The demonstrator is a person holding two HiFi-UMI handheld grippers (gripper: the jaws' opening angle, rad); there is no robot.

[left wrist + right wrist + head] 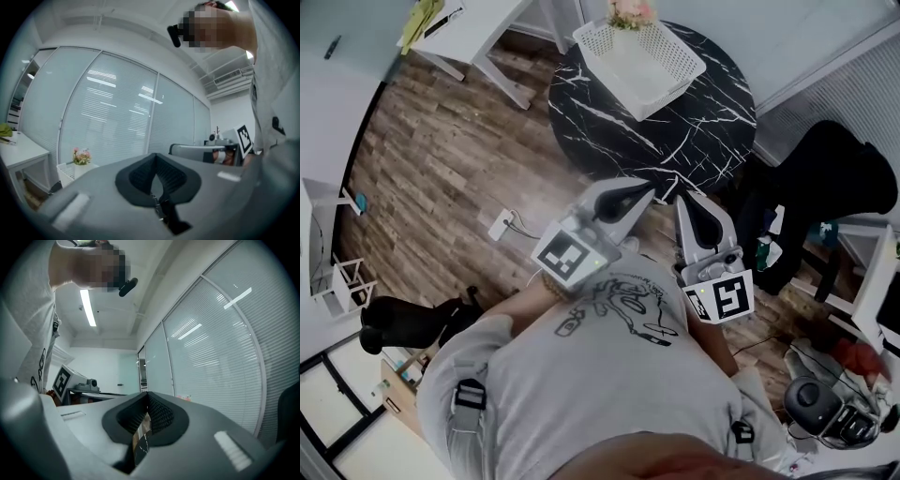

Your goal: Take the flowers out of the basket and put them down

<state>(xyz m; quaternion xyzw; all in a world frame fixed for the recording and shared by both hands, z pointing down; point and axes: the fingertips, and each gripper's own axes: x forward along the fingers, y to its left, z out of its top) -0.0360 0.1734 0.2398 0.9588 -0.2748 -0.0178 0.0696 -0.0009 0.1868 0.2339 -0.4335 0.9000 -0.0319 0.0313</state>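
A white lattice basket (639, 58) stands on the far part of a round black marble table (703, 122). Pink flowers (631, 12) stick up at the basket's far corner. Both grippers are held close to the person's chest, short of the table's near edge, pointing level toward it. My left gripper (645, 192) is shut and empty. My right gripper (686, 200) is also shut with nothing in it. In the left gripper view the flowers (81, 156) and the basket (67, 171) show far off at the left, above the shut jaws.
A white desk (473, 33) stands at the upper left on the wooden floor. A black office chair (830, 187) is at the table's right. A white power strip (499, 225) lies on the floor left of the grippers. Glass walls with blinds (117, 112) stand behind the table.
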